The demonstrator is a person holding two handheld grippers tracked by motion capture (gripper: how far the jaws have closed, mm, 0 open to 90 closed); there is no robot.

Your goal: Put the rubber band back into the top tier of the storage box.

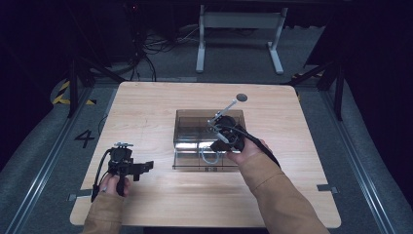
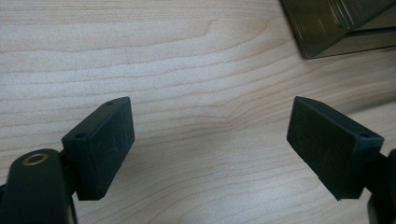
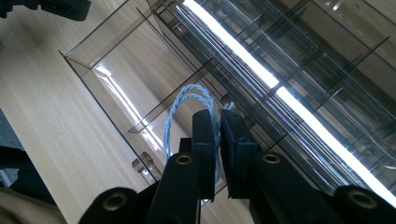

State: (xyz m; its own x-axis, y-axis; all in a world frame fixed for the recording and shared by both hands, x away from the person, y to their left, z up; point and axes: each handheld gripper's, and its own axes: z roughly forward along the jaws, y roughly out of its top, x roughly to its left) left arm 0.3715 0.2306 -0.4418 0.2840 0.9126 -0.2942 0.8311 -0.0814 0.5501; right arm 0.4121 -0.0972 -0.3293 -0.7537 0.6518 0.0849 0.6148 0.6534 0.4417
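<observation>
A smoky clear plastic organiser box (image 1: pixel 181 118) with several divided compartments lies open mid-table. My right gripper (image 1: pixel 217 146) hovers over its front half, pointing down, shut on a thin light-blue twisted cord (image 1: pixel 208 157). In the right gripper view the right gripper (image 3: pixel 218 122) pinches the cord (image 3: pixel 173 114), whose loop hangs over a front compartment of the box (image 3: pixel 93 88). My left gripper (image 1: pixel 142 170) rests low over the table's front left, away from the box. Its jaws (image 2: pixel 211 109) stand wide open over bare wood with nothing between them.
The wooden table (image 1: pixel 146 107) has bare room left of and in front of the box. A grey round disc (image 1: pixel 241 97) is set into the top behind the box. A corner of the box (image 2: pixel 327 28) lies ahead and right of the left gripper.
</observation>
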